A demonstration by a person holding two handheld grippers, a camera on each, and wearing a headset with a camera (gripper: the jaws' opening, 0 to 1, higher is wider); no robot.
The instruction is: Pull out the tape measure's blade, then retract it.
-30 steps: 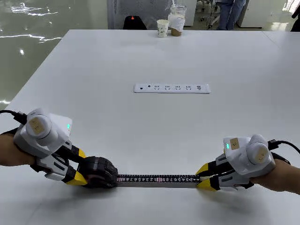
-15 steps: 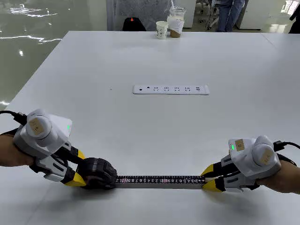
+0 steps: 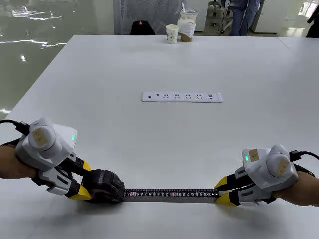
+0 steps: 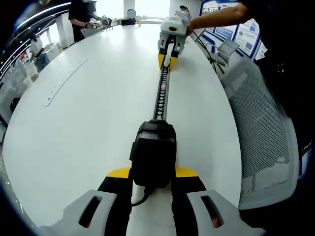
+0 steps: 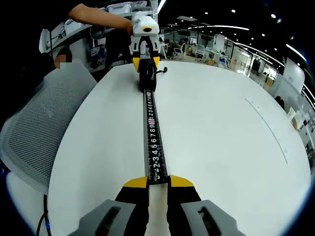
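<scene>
Tape measure case (image 3: 103,185): black, it lay on the white table (image 3: 164,139) close to the near edge, at the person's left side.
Left gripper (image 3: 84,178): its jaws were closed part-way onto the case, with one yellow tip against each flank. In the left gripper view the case sat squarely between the two tips.
Blade (image 3: 172,193): it was drawn out of the case and stretched flat along the tabletop toward the right. It was dark with pale numerals and ran straight, without sag or twist.
Right gripper (image 3: 222,191): its jaws were almost together, nipping the blade's free end between the yellow tips. In the right gripper view the blade ran from those tips straight away to the case.
Grippers to each other: they were well apart, facing one another along the blade.
Mesh chair (image 4: 266,128): pale grey, it stood just beside the table's near edge.
Power strip (image 3: 181,96): white, it lay flat mid-table, well beyond the blade and roughly parallel to it.
Paper cup (image 3: 172,33): it stood upright at the far edge.
Plastic drink cup (image 3: 187,22): clear, with a straw, it stood just beside the paper cup.
</scene>
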